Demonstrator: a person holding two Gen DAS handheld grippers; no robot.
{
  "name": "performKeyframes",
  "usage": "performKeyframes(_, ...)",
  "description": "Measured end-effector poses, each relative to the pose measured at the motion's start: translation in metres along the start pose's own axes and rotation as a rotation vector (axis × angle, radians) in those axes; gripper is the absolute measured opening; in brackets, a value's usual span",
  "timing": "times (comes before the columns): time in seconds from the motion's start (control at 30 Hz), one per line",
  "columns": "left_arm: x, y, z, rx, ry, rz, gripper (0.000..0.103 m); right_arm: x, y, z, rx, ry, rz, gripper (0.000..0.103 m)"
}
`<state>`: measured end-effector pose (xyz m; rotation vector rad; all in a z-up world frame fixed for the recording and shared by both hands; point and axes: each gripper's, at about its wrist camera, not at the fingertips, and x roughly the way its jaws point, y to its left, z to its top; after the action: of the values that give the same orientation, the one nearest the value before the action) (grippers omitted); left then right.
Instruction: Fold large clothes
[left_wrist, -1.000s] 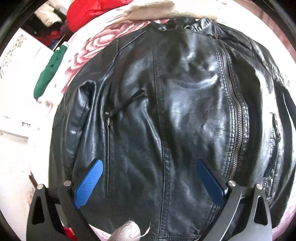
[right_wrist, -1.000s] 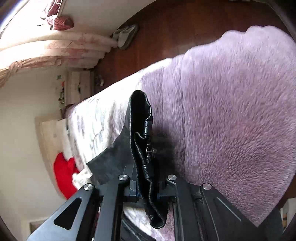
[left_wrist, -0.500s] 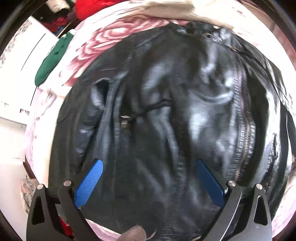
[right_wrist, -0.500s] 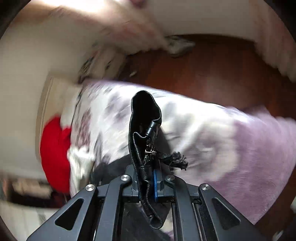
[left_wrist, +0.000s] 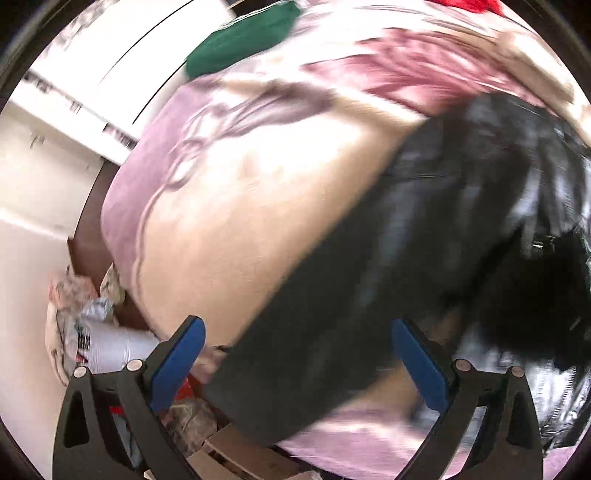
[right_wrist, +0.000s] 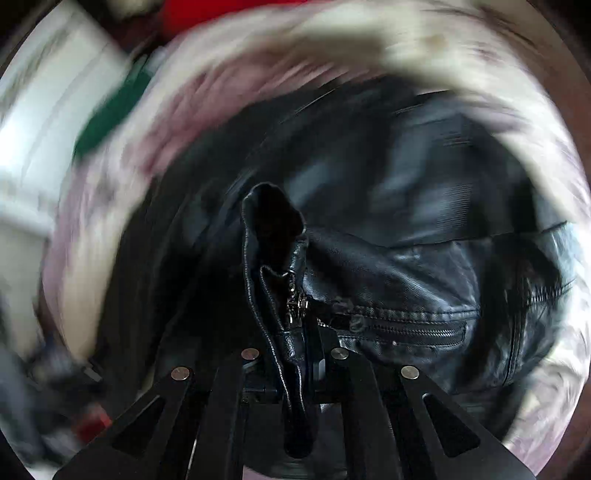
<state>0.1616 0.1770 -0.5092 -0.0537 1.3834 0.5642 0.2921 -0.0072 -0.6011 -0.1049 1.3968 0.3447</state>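
A black leather jacket lies on a bed with a pink floral cover. In the left wrist view it fills the right and lower middle, blurred. My left gripper is open and empty, its blue pads hovering over the jacket's left edge. My right gripper is shut on a zippered cuff of the jacket, which sticks up between the jaws. The rest of the jacket lies below it, with a zipper pocket showing.
A green garment lies at the bed's far left edge, also blurred in the right wrist view. Red fabric lies at the far end. Bags and clutter sit on the floor left of the bed.
My left gripper has swung left, so the jacket now sits to the right and the bare cover shows. My right gripper has turned with the cuff to face down over the jacket.
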Motion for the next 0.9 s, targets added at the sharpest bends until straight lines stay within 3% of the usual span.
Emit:
performKeyframes(0.13, 0.026, 0.043, -0.006, -0.061, 0.051, -0.007, 0.103, 0.038, 0.066, -0.038, -0.144, 0.084, -0.036, 0.008)
performKeyframes(0.27, 0.04, 0.061, -0.017, -0.09, 0.079, -0.026, 0.103, 0.05, 0.093, -0.062, -0.202, 0.102, -0.088, 0.008)
performKeyframes(0.33, 0.048, 0.069, -0.022, -0.107, 0.109, -0.042, 0.103, 0.053, 0.097, -0.063, -0.194, 0.121, -0.065, 0.013)
performKeyframes(0.4, 0.056, 0.091, -0.029, -0.168, 0.147, -0.097, 0.103, 0.049, 0.096, -0.062, -0.155, 0.152, 0.015, 0.018)
performKeyframes(0.43, 0.059, 0.103, -0.031, -0.203, 0.163, -0.135, 0.103, 0.045, 0.093, -0.062, -0.125, 0.169, 0.072, 0.031)
performKeyframes(0.47, 0.061, 0.111, -0.034, -0.228, 0.174, -0.164, 0.103, 0.039, 0.085, -0.063, -0.057, 0.198, 0.175, 0.055)
performKeyframes(0.53, 0.074, 0.136, -0.042, -0.293, 0.196, -0.258, 0.103, 0.03, 0.069, -0.067, 0.075, 0.216, 0.313, 0.078)
performKeyframes(0.57, 0.081, 0.145, -0.044, -0.305, 0.2, -0.301, 0.103, 0.024, 0.057, -0.071, 0.166, 0.213, 0.375, 0.078)
performKeyframes(0.6, 0.088, 0.151, -0.047, -0.305, 0.205, -0.344, 0.103, 0.022, 0.048, -0.074, 0.222, 0.206, 0.383, 0.078)
performKeyframes(0.77, 0.13, 0.144, -0.056, -0.255, 0.263, -0.579, 0.103, 0.033, 0.006, -0.099, 0.451, 0.152, 0.269, 0.078)
performKeyframes(0.83, 0.138, 0.127, -0.059, -0.187, 0.271, -0.611, 0.103, 0.039, 0.001, -0.11, 0.508, 0.147, 0.236, 0.078)
performKeyframes(0.9, 0.136, 0.107, -0.061, -0.083, 0.252, -0.562, 0.103, 0.044, 0.0, -0.121, 0.556, 0.148, 0.247, 0.078)
